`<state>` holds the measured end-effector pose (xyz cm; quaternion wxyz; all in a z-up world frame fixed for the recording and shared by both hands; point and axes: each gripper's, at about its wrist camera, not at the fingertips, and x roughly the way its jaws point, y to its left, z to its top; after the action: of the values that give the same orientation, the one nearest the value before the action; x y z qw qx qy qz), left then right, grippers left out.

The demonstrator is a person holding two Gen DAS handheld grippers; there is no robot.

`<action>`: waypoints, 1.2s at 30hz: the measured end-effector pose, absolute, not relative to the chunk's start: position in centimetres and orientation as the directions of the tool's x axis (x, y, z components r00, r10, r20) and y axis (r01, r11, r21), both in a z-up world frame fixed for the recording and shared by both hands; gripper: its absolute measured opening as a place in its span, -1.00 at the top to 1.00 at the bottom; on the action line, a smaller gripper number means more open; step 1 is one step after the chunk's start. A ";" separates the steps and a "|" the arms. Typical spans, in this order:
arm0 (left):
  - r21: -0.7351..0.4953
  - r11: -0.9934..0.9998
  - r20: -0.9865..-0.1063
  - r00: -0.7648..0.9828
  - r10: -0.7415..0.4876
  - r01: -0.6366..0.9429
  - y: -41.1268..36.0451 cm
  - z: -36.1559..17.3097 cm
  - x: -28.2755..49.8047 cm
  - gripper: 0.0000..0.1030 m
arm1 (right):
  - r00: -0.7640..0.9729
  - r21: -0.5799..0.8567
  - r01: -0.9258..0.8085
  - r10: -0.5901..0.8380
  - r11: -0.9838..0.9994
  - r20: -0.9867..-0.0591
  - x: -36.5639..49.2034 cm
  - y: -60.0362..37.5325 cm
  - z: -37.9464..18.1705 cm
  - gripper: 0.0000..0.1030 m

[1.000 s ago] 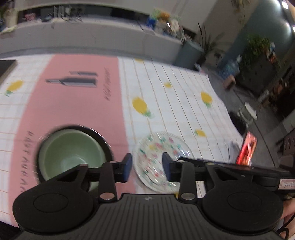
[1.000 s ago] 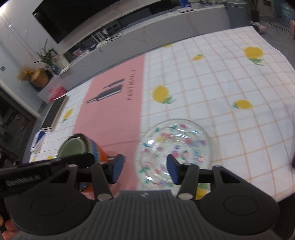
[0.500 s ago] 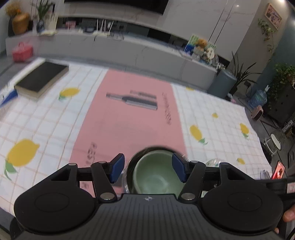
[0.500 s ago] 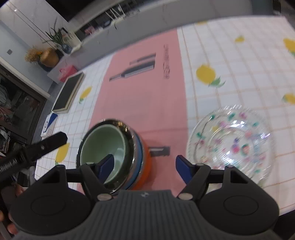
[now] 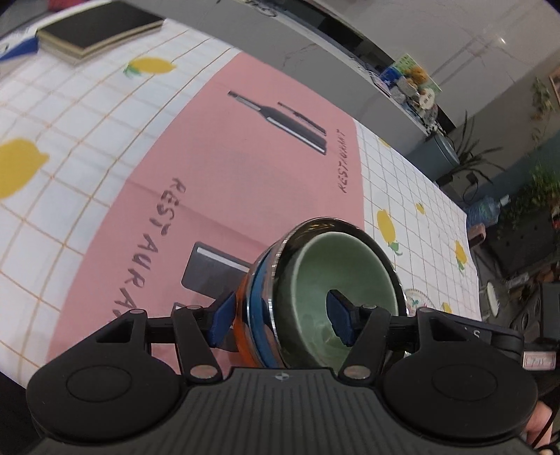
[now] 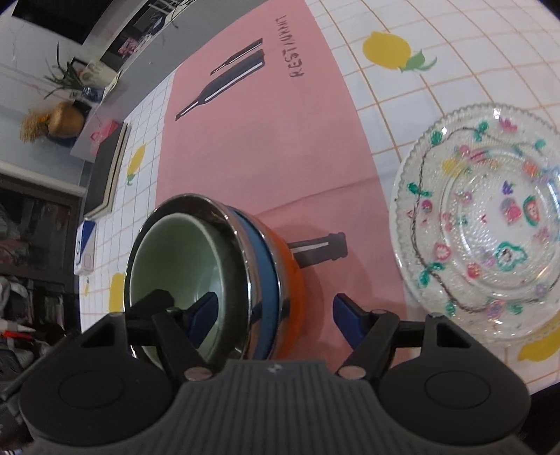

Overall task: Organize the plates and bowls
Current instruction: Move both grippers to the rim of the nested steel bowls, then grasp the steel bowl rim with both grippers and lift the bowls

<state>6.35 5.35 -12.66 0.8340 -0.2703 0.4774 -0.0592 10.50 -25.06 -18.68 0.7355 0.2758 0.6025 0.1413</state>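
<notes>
A nest of bowls stands on the pink placemat [image 5: 210, 157]: a pale green bowl [image 5: 336, 266] inside a steel one, then a blue and an orange bowl [image 6: 290, 276]. My left gripper [image 5: 280, 322] is open and straddles the stack's left wall, one finger outside the orange bowl, the other inside the green bowl [image 6: 175, 252]. My right gripper [image 6: 276, 318] straddles the opposite wall and its jaws are closing, with the pads still off the wall. A clear glass plate [image 6: 490, 217] with painted flowers lies to the right of the stack.
A lemon-print checked tablecloth [image 5: 70, 115] covers the table. A dark book [image 5: 98, 28] lies at the far left corner. The table's near edge runs just under both grippers. A grey counter and potted plants stand beyond the table.
Both grippers have dropped toward the bowl stack and opened wider. The left one swung from the glass plate over to the stack. Each now has a finger inside the green bowl.
</notes>
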 end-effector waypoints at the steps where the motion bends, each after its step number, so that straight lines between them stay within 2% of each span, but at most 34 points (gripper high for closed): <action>1: -0.514 0.840 -0.764 0.537 -0.357 -0.174 5.5 -13.0 6.4 -0.35 | 0.239 0.576 0.128 0.538 0.808 -0.808 10.5 -25.1 -18.7 -0.33; 5: -0.539 0.819 -0.760 0.533 -0.372 -0.196 5.6 -13.8 6.5 -0.34 | 0.252 0.587 0.138 0.545 0.798 -0.800 10.7 -25.3 -19.0 -0.27; 9: -0.535 0.819 -0.765 0.528 -0.368 -0.205 5.4 -14.3 6.6 -0.32 | 0.257 0.610 0.140 0.566 0.780 -0.783 10.7 -25.4 -19.2 -0.13; 11: -0.534 0.818 -0.769 0.525 -0.365 -0.214 5.4 -14.5 6.6 -0.24 | 0.259 0.620 0.136 0.576 0.773 -0.775 10.6 -25.4 -19.2 -0.06; 13: -0.535 0.816 -0.773 0.518 -0.366 -0.221 5.5 -14.7 6.6 -0.08 | 0.261 0.632 0.138 0.588 0.762 -0.766 10.7 -25.4 -19.2 0.01; 20: -0.509 0.832 -0.787 0.509 -0.347 -0.220 5.1 -14.5 6.6 0.00 | 0.270 0.633 0.129 0.587 0.764 -0.763 10.5 -25.4 -19.2 0.03; 36: -0.486 0.850 -0.797 0.503 -0.336 -0.204 4.3 -13.0 7.0 0.00 | 0.278 0.632 0.109 0.587 0.767 -0.760 10.4 -25.9 -18.3 0.10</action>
<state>6.96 4.34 -12.95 0.8232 -0.2712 0.4971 -0.0401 10.35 -25.93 -18.25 0.7407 0.3007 0.5788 0.1612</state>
